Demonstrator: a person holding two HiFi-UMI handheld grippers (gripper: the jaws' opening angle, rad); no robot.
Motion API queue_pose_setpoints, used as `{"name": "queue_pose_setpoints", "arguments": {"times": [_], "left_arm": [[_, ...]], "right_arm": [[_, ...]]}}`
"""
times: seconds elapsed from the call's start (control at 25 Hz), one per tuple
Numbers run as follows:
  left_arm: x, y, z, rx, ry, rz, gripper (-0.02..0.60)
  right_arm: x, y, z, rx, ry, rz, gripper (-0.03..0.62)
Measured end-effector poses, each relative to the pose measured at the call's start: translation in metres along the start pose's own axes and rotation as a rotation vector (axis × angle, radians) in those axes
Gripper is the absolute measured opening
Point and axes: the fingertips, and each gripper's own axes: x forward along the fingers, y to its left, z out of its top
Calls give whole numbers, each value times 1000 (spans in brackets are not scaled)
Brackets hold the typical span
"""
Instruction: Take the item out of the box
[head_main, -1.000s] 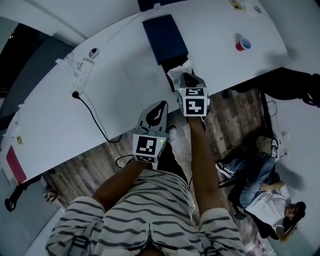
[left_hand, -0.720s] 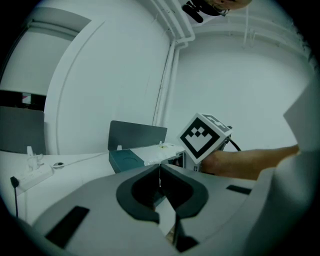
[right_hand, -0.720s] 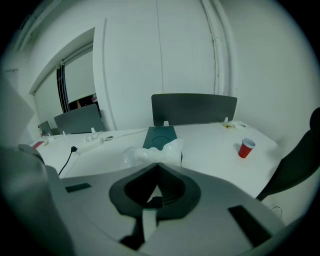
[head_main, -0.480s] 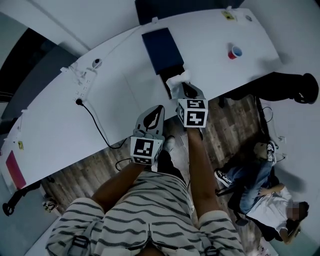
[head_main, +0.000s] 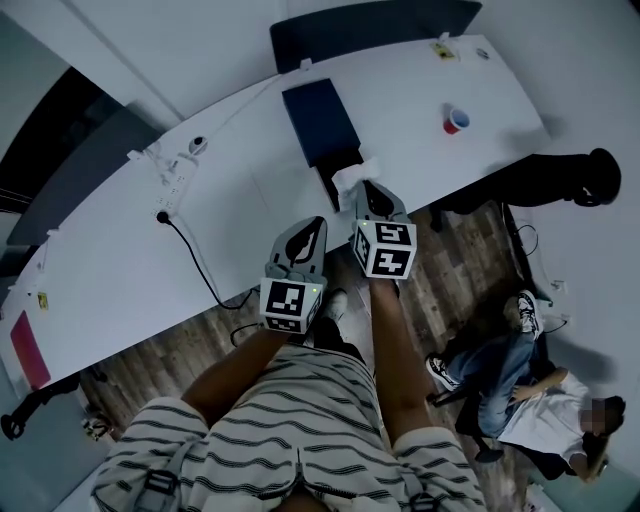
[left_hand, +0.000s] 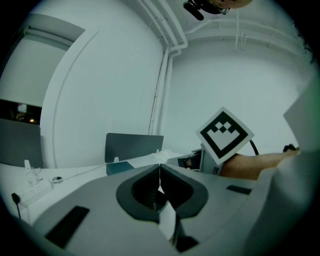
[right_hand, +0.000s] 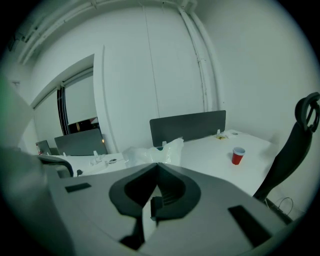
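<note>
White table (head_main: 120, 250) carries the dark blue box (head_main: 318, 120). Right gripper (head_main: 372, 195) is closed, apparently pinching the bagged item (head_main: 352, 176) at the box's near end; the crinkly white wrap hides its contents. Left gripper (head_main: 318, 222) is closed, seemingly empty, alongside.

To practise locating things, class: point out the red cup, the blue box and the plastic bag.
cup (right_hand: 238, 157): right gripper view, its red side.
box (head_main: 318, 118): head view, its dark blue top.
bag (right_hand: 150, 152): right gripper view, middle of the crumpled plastic.
</note>
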Motion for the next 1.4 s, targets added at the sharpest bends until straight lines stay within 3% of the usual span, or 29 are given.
{"name": "queue_pose_setpoints", "arguments": {"times": [0.76, 1.4], "left_arm": [[-19, -19, 37, 70, -75, -56, 25], [-26, -35, 58, 101, -134, -101, 25]], "right_arm": [[-74, 17, 36, 30, -251, 10, 17], [-124, 17, 54, 4, -395, -28, 17]]}}
